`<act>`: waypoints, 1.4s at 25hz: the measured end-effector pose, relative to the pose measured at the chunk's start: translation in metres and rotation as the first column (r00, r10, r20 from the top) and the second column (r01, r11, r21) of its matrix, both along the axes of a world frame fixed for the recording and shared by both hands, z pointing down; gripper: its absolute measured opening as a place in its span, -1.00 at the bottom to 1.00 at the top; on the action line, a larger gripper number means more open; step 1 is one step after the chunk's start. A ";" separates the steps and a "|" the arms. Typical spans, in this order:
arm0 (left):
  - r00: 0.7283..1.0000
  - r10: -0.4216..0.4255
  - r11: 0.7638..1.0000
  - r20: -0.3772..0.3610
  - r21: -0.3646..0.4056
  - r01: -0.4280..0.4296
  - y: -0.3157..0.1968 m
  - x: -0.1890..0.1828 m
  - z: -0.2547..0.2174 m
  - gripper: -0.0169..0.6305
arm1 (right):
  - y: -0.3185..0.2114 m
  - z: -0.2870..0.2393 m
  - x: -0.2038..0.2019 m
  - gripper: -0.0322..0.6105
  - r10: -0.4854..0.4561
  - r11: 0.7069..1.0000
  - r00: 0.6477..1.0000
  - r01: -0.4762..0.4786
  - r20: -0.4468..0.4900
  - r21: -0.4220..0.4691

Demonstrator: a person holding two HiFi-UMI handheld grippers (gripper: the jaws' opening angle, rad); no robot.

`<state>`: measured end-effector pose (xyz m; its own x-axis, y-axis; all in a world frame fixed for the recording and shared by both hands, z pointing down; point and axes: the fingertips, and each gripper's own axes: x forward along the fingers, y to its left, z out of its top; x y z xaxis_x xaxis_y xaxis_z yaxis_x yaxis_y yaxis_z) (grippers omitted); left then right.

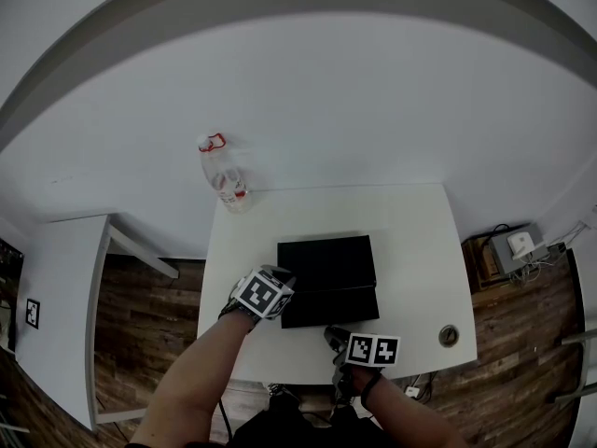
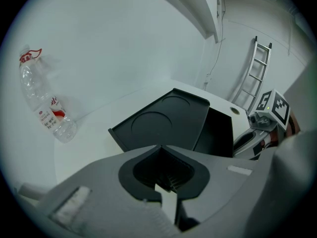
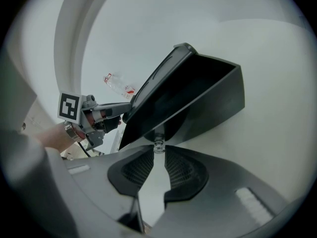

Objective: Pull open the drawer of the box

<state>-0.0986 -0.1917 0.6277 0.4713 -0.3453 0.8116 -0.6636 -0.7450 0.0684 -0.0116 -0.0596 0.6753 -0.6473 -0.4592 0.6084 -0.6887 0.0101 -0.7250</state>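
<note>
A flat black box lies on the white table; its drawer stands partly pulled out toward me. In the right gripper view the drawer is an open, empty tray under the box lid. My right gripper is shut on the drawer's small clear knob; from the head view it is at the drawer's front. My left gripper rests against the box's left side, its jaws shut with nothing between them. Its fingers touch the box corner.
A clear plastic bottle with a red cap lies behind the box, to the left. A round grommet sits near the table's front right corner. A second white table stands to the left. A ladder leans on the wall.
</note>
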 end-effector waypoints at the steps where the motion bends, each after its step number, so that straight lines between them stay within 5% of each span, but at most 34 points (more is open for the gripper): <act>1: 1.000 -0.001 1.000 -0.001 0.000 0.001 0.000 0.000 0.000 -0.93 | 0.002 0.000 0.000 -0.68 0.001 1.000 1.000 -0.001 0.000 0.000; 35: 1.000 -0.008 1.000 -0.004 0.005 0.008 0.000 0.001 -0.001 -0.94 | 0.041 0.008 -0.005 -0.68 0.003 1.000 1.000 -0.003 0.010 -0.008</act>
